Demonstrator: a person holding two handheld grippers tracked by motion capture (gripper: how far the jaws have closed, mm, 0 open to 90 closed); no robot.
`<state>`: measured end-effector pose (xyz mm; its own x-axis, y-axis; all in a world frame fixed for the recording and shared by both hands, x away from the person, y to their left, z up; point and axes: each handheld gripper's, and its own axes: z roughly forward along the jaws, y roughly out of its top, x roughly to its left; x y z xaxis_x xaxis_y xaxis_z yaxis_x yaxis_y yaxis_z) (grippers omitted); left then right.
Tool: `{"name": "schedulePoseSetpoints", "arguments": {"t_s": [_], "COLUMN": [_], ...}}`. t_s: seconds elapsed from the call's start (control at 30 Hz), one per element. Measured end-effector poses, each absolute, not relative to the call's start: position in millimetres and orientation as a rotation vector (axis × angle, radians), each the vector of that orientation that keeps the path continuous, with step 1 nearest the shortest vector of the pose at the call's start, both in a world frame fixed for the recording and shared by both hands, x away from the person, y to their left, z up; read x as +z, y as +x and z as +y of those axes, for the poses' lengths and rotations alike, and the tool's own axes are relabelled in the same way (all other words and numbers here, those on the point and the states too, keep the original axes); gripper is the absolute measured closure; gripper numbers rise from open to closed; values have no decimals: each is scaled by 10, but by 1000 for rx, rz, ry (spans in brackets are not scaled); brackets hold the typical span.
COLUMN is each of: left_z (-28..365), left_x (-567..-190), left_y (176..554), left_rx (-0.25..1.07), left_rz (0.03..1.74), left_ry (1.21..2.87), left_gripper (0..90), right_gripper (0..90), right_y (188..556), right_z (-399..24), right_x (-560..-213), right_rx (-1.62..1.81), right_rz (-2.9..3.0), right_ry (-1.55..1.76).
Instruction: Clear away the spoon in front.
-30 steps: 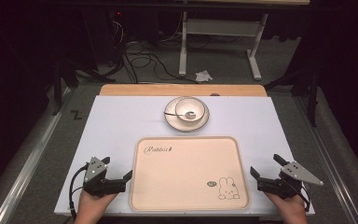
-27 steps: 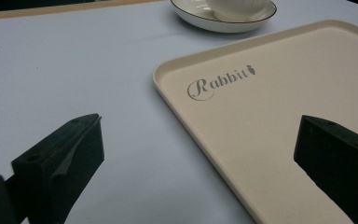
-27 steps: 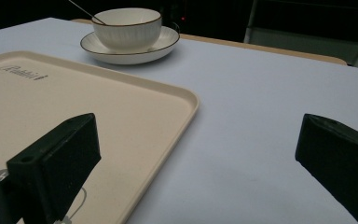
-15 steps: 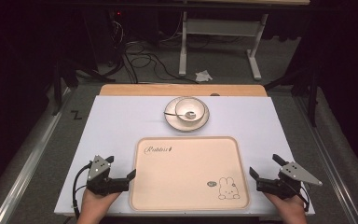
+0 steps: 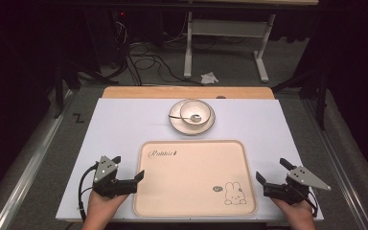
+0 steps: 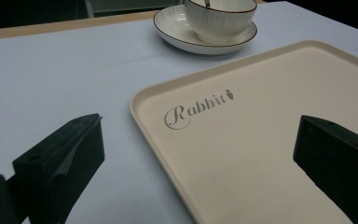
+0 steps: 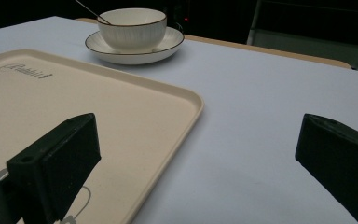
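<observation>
Both jaws wide: left gripper (image 5: 127,179) straddles tray (image 5: 191,163) left edge, right gripper (image 5: 274,184) beside right edge, prob. to lift it level w/ both.

The cream tray (image 6: 270,154) bears the grey script word "Rabbit" near its far left corner; its small round mark stays unreadable.
</observation>
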<state>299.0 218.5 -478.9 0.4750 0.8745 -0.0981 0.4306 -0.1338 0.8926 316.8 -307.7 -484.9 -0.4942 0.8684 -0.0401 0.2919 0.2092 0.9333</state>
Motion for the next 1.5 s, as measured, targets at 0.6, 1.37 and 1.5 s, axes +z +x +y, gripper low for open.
{"name": "schedulePoseSetpoints", "arguments": {"t_s": [0.6, 1.37, 1.5], "left_z": [2031, 1829, 1785], "left_x": [-4607, -4456, -4439], "left_y": [3181, 3446, 3516], "left_rx": [578, 575, 564], "left_rz": [1073, 1034, 1035], "left_ry": [1749, 1738, 1737], "left_gripper": [34, 49, 54], "right_gripper": [5, 5, 5], "right_y": [3161, 3158, 3154], "right_z": [-3080, -3054, -3049], "right_x": [-4848, -4836, -4832], "right_rx": [1284, 1308, 1309], "right_rz": [1904, 1913, 1912], "right_ry": [1076, 1046, 1047]}}
